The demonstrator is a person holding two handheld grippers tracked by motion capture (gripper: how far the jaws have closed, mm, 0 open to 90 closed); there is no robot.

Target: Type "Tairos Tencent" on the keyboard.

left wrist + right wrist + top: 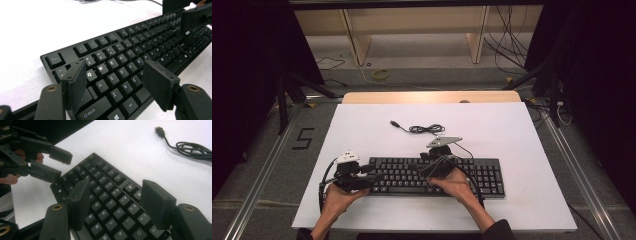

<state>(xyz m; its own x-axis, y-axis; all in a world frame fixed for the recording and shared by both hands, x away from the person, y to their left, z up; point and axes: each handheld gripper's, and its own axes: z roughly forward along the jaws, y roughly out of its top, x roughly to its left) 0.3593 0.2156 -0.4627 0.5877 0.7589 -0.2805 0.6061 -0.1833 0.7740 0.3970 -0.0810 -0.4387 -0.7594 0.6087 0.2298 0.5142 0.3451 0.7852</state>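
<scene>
Your table (522,130) is a white board, bare across most of it. The black keyboard (437,177) lies flat along the near edge of the board, long side running left to right, just ahead of your hands.

Its cable (427,129) sits beyond the keyboard toward the board's middle, bunched in a loose coil, with the USB plug (159,131) lying free on the white surface, well apart from the keys.

Your left gripper (115,83) hovers over the keyboard's left end, above the Q, W, A, S keys. Its jaws stand wide apart, nothing between them, pads clear of the keys.

Your right gripper (115,202) hangs above the keyboard's middle rows, tilted down toward the keys. Its jaws are spread wide too, holding nothing.

From the right gripper view, your left gripper (53,166) shows at the keyboard's far corner, jaws parted.
</scene>
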